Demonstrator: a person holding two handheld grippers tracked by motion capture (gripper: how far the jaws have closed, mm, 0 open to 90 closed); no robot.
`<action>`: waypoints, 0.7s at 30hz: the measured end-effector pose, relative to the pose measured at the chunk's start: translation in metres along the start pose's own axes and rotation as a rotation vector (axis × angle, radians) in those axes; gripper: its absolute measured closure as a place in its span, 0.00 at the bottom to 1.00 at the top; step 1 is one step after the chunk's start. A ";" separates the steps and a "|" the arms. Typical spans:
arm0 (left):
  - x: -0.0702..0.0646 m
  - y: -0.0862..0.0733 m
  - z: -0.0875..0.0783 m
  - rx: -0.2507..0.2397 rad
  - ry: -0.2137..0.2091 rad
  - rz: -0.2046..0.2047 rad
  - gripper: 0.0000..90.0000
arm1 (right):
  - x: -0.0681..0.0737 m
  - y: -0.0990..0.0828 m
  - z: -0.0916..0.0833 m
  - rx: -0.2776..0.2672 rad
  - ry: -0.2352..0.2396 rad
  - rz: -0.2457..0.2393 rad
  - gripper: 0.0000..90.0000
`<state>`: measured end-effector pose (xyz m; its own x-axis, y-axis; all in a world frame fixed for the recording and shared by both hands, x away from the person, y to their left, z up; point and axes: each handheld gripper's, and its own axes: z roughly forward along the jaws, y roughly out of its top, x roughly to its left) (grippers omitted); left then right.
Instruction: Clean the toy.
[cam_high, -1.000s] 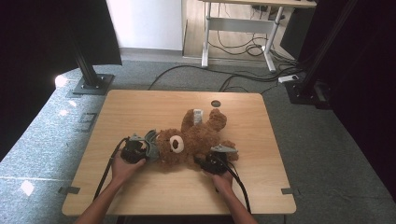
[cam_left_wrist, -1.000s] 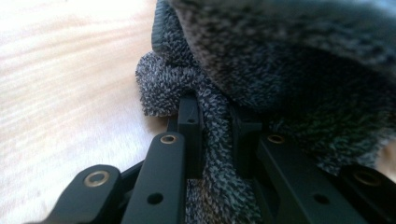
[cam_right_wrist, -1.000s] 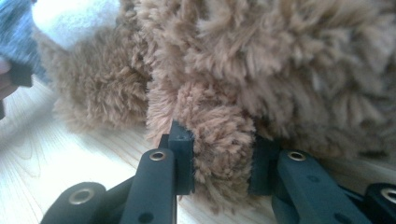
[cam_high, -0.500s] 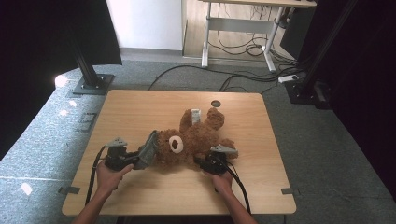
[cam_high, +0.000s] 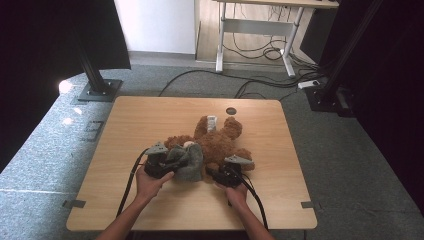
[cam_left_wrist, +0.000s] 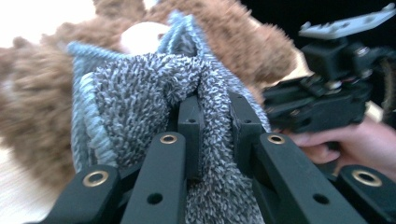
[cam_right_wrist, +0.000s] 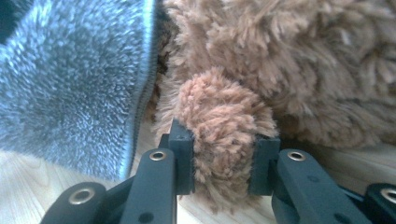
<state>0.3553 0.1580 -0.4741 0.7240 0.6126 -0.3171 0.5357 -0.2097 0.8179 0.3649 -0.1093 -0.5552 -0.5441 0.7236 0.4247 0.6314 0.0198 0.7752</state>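
Pinching a fold of the grey cloth (cam_left_wrist: 140, 107) in my left gripper (cam_left_wrist: 212, 126), I hold it against the bear's (cam_high: 217, 142) head. My right gripper (cam_right_wrist: 223, 163) is clamped on a plush paw (cam_right_wrist: 224, 126). The bear lies on its back mid-table (cam_high: 150, 115), nearer the front edge. Both things are light, soft and floppy, so I judge a thick hem or limb the safest hold.
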 end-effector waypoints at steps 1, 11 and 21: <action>-0.003 0.001 0.003 -0.012 -0.046 0.000 0.86 | 0.000 0.000 0.000 0.004 0.001 -0.001 0.77; -0.010 -0.002 0.043 0.073 0.005 0.015 0.86 | 0.001 0.004 -0.003 -0.038 0.055 -0.014 0.77; 0.020 -0.018 0.030 0.070 0.104 0.009 0.88 | 0.000 0.011 -0.009 -0.081 0.090 0.000 0.77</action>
<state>0.3735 0.1511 -0.5098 0.6816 0.6857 -0.2556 0.5613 -0.2659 0.7837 0.3668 -0.1151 -0.5427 -0.5937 0.6587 0.4622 0.5867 -0.0388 0.8089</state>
